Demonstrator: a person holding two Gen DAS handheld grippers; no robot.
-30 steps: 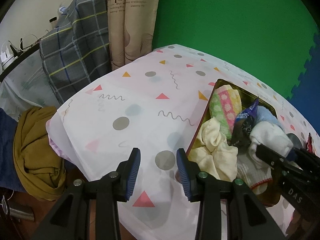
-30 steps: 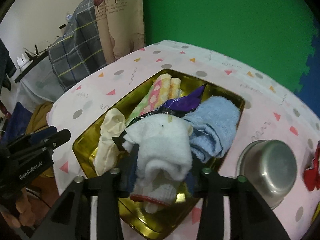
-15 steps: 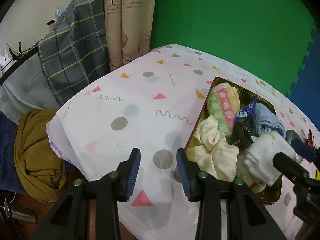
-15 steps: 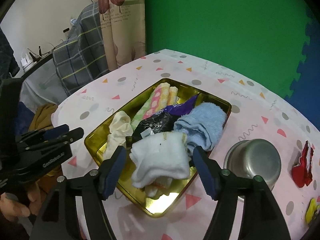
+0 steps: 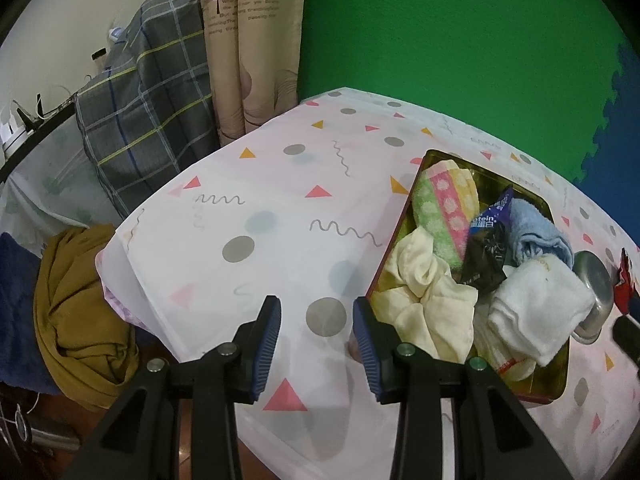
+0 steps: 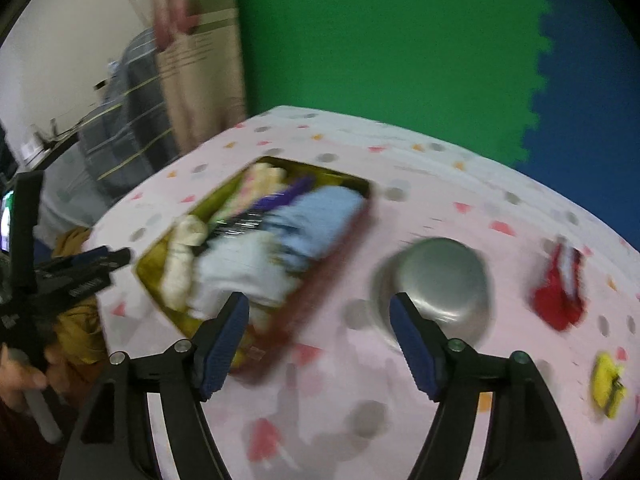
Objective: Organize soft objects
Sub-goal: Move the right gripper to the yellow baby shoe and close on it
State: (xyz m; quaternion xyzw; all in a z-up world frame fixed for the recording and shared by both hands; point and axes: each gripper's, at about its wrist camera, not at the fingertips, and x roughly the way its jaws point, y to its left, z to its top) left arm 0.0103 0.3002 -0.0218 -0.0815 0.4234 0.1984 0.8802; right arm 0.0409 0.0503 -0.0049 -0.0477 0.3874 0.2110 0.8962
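Observation:
A gold tray (image 5: 404,216) (image 6: 332,176) on the patterned tablecloth holds a white sock (image 5: 540,312) (image 6: 236,276), a cream cloth (image 5: 420,300), a striped green-pink-yellow towel (image 5: 444,204), a blue towel (image 5: 536,232) (image 6: 320,216) and a dark snack packet (image 5: 486,248). My left gripper (image 5: 316,332) is open and empty over the cloth, left of the tray. My right gripper (image 6: 320,340) is open and empty, above the table between the tray and a steel bowl (image 6: 436,284). The right wrist view is motion-blurred.
A red item (image 6: 560,288) and a yellow item (image 6: 608,384) lie on the table right of the bowl. A mustard cloth (image 5: 76,320) hangs off the table's left edge. A plaid cloth (image 5: 144,120) and a curtain (image 5: 248,60) stand behind.
My right gripper opened and let go of the white sock, which now lies in the tray. It then drew back and swung right toward the bowl. The left gripper hardly moved.

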